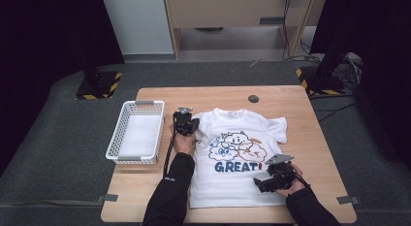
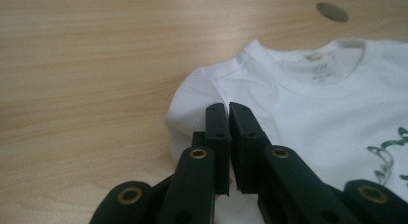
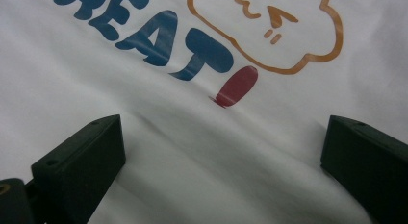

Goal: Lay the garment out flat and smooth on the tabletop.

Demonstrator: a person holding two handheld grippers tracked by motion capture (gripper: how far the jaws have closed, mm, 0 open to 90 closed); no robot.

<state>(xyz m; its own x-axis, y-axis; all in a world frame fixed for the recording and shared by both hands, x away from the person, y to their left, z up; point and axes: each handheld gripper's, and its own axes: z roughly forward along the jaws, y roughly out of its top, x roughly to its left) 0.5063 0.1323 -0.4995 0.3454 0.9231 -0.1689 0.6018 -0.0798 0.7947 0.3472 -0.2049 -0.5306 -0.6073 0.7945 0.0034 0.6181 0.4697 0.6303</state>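
Note:
A white t-shirt [image 1: 237, 153] printed with cartoon clouds and the word GREAT! lies face up on the wooden table [image 1: 300, 114]. My left gripper [image 1: 190, 124] sits at the shirt's left shoulder, just beside the collar. In the left gripper view its jaws [image 2: 227, 108] are pressed together on the sleeve cloth [image 2: 192, 104] near the shoulder seam. My right gripper [image 1: 259, 183] hovers low over the shirt's lower right part. Its jaws [image 3: 221, 132] stand wide open with the shirt [image 3: 202, 156] and the red exclamation mark [image 3: 236, 86] between and ahead of them.
A white plastic basket [image 1: 135, 134] stands at the table's left edge, close to my left hand. A small grey round disc [image 1: 253, 98] [image 2: 333, 11] is set in the tabletop behind the collar. Bare wood lies beyond the shirt and to its right.

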